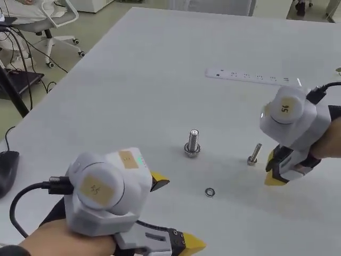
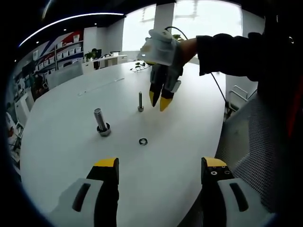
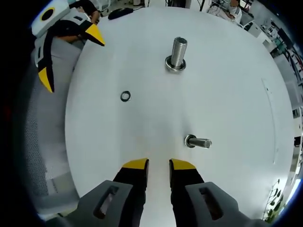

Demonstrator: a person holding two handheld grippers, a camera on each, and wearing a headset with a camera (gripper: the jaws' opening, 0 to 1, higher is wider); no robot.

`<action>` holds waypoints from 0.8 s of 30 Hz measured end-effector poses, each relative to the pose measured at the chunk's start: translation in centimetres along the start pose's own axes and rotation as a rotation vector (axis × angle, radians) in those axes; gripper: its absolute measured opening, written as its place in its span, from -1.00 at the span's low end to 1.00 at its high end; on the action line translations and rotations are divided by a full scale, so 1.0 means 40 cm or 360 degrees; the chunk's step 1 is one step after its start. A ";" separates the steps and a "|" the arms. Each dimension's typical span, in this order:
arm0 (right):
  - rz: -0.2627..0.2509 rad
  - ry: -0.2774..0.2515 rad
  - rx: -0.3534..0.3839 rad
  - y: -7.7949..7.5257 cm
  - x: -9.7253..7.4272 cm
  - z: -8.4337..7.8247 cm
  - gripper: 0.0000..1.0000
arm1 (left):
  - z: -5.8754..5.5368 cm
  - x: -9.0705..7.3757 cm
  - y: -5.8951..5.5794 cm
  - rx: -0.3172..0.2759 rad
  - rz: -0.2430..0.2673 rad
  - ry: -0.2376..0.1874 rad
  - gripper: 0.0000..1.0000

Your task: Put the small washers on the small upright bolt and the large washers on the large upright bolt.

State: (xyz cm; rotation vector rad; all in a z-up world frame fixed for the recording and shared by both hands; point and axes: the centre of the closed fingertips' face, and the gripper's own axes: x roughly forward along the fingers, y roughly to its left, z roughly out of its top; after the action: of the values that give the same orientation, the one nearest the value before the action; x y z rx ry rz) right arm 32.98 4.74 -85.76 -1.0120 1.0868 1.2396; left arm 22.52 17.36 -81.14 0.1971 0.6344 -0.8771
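A small washer (image 1: 210, 192) lies flat on the white surface (image 1: 133, 96), apart from both bolts and nearer the person than either. In the left gripper view the washer (image 2: 143, 141) sits ahead of the claw, between its two jaws' lines. The large bolt (image 1: 193, 143) stands upright with a ring around its foot; whether that ring is a washer or the bolt's own head I cannot tell. The small bolt (image 1: 254, 153) stands upright to its right, well apart from it and just beside the right claw (image 1: 272, 172).

The right claw (image 3: 159, 164) has its jaws drawn close, with a slim gap between them, and pinches nothing; the small bolt (image 3: 198, 141) is just ahead of its tips. The left claw (image 2: 161, 163) is spread wide and holds nothing, hovering at the near edge of the surface. A white power strip (image 1: 253, 77) lies farther back.
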 end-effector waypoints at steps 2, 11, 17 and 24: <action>0.0006 0.0000 -0.0007 0.011 0.004 0.005 -0.62 | 0.001 -0.001 0.000 -0.0001 0.0000 -0.0004 0.40; 0.0056 -0.0029 -0.0098 0.053 0.021 0.065 -0.61 | 0.002 -0.003 0.003 0.0008 0.0008 -0.0006 0.40; 0.0078 -0.0023 -0.0193 0.071 0.034 0.110 -0.61 | 0.003 -0.005 0.004 0.0003 0.0014 -0.0015 0.40; 0.0096 -0.0027 -0.0271 0.080 0.045 0.156 -0.61 | 0.004 -0.006 0.007 0.0000 0.0021 -0.0020 0.40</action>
State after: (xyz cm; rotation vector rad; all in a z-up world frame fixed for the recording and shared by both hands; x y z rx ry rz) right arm 30.25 11.43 -86.28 -1.1020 1.0179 1.4057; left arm 22.68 17.65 -80.89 0.1953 0.6210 -0.8649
